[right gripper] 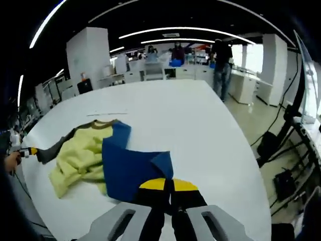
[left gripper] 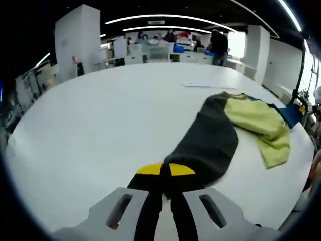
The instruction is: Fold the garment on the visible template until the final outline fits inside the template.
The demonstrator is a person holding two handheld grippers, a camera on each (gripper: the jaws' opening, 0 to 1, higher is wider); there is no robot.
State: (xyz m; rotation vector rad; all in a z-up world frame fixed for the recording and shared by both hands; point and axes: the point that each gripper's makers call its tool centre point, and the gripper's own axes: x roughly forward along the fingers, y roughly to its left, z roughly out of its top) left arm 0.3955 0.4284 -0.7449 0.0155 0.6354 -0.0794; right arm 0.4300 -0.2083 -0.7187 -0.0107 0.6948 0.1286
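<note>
A garment lies crumpled on the white table (left gripper: 100, 125), with a yellow-green body (left gripper: 261, 125), a dark grey sleeve (left gripper: 208, 140) and a blue sleeve (right gripper: 130, 170). In the left gripper view my left gripper (left gripper: 165, 169) is shut on the end of the grey sleeve, which stretches away to the upper right. In the right gripper view my right gripper (right gripper: 168, 185) is shut on the near corner of the blue sleeve. The left gripper (right gripper: 30, 150) also appears at the far left of that view, held by a hand and pinching the grey sleeve's tip (right gripper: 50, 150).
A thin flat pale strip (left gripper: 208, 86) lies on the table beyond the garment. The table's edge runs close behind both grippers. Cables and stands (right gripper: 281, 150) sit on the floor to the right. Desks and several people (right gripper: 220, 60) are far off.
</note>
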